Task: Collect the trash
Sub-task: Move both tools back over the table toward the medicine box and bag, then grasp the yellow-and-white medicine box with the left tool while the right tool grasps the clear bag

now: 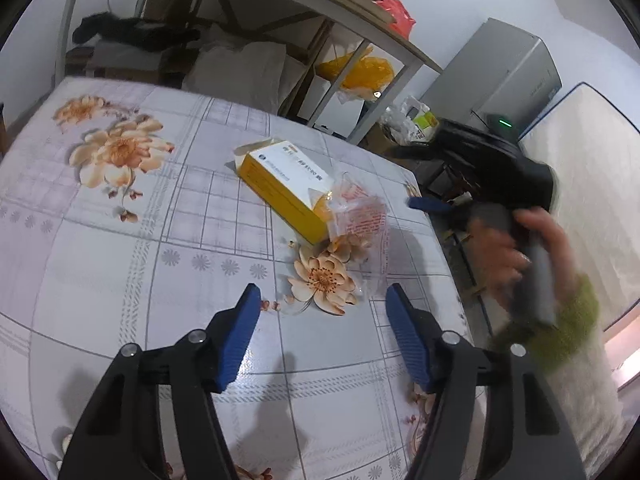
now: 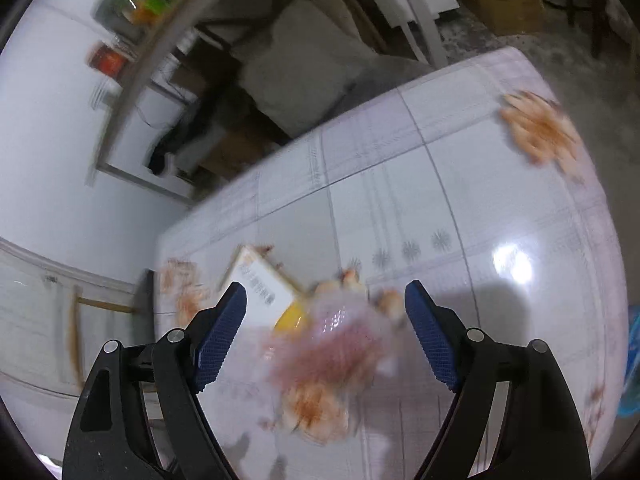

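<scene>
My left tool [image 1: 322,312] tilts down over the flower-print worktop [image 1: 120,248], its blue pads standing well apart and gripping nothing, only bare cloth between them. My right tool [image 2: 326,308] also points steeply down, spread wide and empty, above a crumpled clear wrapper with red print [image 2: 332,344] that the blurred right wrist view shows between the pads, not touched by either. In the left wrist view my right hand [image 1: 516,252], in a green cuff [image 1: 560,328], grips that tool's grey handle just off the worktop's right edge. Past my left tool, the wrapper [image 1: 360,216] lies against the near end of a yellow and white carton [image 1: 286,184], whose far flap is open. Beyond the worktop stand a shelf frame [image 1: 360,12] and a grey cabinet [image 1: 504,72].
</scene>
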The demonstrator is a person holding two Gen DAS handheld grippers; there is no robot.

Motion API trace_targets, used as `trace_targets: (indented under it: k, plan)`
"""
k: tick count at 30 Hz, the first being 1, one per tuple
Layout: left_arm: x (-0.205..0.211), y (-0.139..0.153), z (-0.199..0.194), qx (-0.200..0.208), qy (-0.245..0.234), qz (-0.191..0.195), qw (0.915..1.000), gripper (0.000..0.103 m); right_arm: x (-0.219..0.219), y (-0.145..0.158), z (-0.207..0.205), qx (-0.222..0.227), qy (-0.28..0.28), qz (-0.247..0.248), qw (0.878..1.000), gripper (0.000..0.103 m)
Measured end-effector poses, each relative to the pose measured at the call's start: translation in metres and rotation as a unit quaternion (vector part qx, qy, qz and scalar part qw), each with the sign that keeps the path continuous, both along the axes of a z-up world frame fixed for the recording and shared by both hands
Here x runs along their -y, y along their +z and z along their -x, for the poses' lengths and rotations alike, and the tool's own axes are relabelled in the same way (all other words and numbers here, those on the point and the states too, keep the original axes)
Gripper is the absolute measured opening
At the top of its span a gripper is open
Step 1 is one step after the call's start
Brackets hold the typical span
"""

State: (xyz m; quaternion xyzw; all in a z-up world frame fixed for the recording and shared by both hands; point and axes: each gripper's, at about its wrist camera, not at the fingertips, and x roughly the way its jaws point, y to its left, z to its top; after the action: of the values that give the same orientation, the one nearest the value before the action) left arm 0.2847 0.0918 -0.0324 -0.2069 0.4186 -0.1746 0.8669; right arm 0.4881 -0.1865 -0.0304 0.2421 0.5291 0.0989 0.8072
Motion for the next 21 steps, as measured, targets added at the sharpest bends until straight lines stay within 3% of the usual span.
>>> trace_targets:
  k: [1,3,5,9,17,20,21]
  plan:
    - [-0.001,-0.002,-0.001,-0.002,0.000,0.002,1.0000,0.058,-0.007,-0.008,-0.006,-0.006,0.008,0.017,1.000,0.076]
    - [-0.003,-0.007,-0.002,-0.011,0.000,0.006,0.9999,0.052,-0.020,-0.020,-0.011,-0.019,0.028,0.034,0.999,0.060]
    - [-0.006,-0.012,-0.004,-0.017,-0.001,0.010,0.9998,0.046,-0.028,-0.033,-0.001,-0.029,0.055,0.031,0.998,0.051]
    - [-0.015,-0.021,-0.008,-0.026,-0.006,0.016,0.9995,0.035,-0.023,-0.040,0.038,-0.007,0.075,0.009,0.997,0.042]
    - [-0.029,-0.029,0.004,-0.037,-0.007,0.022,0.9991,0.029,-0.014,-0.037,0.140,0.026,0.119,0.033,0.992,0.041]
    - [-0.031,-0.032,0.006,-0.045,-0.009,0.019,0.9988,0.029,-0.013,-0.030,0.166,0.045,0.138,0.065,0.987,0.047]
    - [-0.031,-0.033,0.005,-0.047,-0.010,0.016,0.9987,0.029,-0.013,-0.028,0.168,0.047,0.146,0.072,0.986,0.053]
